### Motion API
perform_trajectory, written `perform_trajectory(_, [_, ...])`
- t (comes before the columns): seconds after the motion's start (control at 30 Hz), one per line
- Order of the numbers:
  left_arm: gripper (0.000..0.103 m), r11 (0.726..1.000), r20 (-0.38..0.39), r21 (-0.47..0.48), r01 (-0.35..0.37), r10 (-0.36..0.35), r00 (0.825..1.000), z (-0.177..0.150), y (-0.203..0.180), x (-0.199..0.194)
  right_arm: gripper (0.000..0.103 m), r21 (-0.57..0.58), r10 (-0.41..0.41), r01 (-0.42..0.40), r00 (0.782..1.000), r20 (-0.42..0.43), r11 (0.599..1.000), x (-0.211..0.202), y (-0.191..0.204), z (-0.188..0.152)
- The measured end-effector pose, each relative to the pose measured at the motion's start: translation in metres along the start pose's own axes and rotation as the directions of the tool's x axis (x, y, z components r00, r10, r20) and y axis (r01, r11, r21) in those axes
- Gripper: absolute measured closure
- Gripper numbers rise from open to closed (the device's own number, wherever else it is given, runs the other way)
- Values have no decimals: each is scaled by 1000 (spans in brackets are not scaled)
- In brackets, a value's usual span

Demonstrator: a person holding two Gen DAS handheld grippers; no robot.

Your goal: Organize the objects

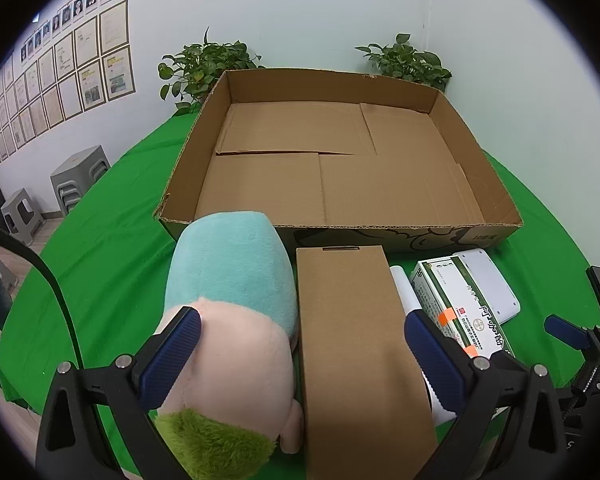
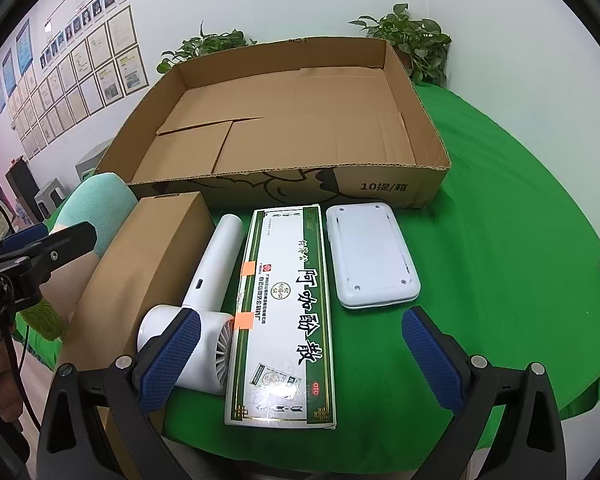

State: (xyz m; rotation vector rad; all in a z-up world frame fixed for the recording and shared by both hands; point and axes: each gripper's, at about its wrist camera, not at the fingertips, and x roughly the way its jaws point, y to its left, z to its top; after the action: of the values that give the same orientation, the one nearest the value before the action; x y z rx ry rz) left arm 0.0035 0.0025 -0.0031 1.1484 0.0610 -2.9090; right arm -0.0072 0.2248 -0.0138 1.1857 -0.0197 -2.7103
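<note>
A: Row of five loose items on the green-covered bench [image 2: 500, 240], all lying in front of the big open cardboard tray [image 2: 428, 112]. From the left: one plush toy [image 1: 236, 300], teal on top, pale pink in the middle, green fuzz at the near end. One plain brown carton [image 1: 356, 340], closed, long side running toward the tray.

B: And to its right?

A: One white handheld fan [image 2: 208, 300], handle pointing at the tray, grille end near the camera. One flat medicine box [image 2: 284, 312], white with green borders, large Chinese characters, two orange stickers on its left edge. One white flat device [image 2: 370, 254], face down, screws at the corners.

B: Spacing?

A: Plush touches the carton. Fan sits just beside the carton and against the medicine box. The white device lies apart from the medicine box, near the tray's front wall.

B: Tray contents?

A: Only its folded cardboard floor flaps show.

B: Tongs?

A: Left tongs [image 1: 300, 356] wide, holding nothing, over the plush and carton; one blue pad lies in front of the plush, the other in front of the fan. Right tongs [image 2: 300, 356] wide too, empty, above the near end of the medicine box.

B: Surroundings?

A: Two potted plants [image 1: 208, 68] behind the tray, framed papers [image 1: 80, 68] on the left wall, grey stools [image 1: 80, 176] on the floor.
</note>
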Motion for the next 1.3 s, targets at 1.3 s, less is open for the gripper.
perform_trajectory(1.3, [3,983,-87,-142,120,-133,987,-13,67,7,2,-251,259,-238,964,56,938,-21,40,18])
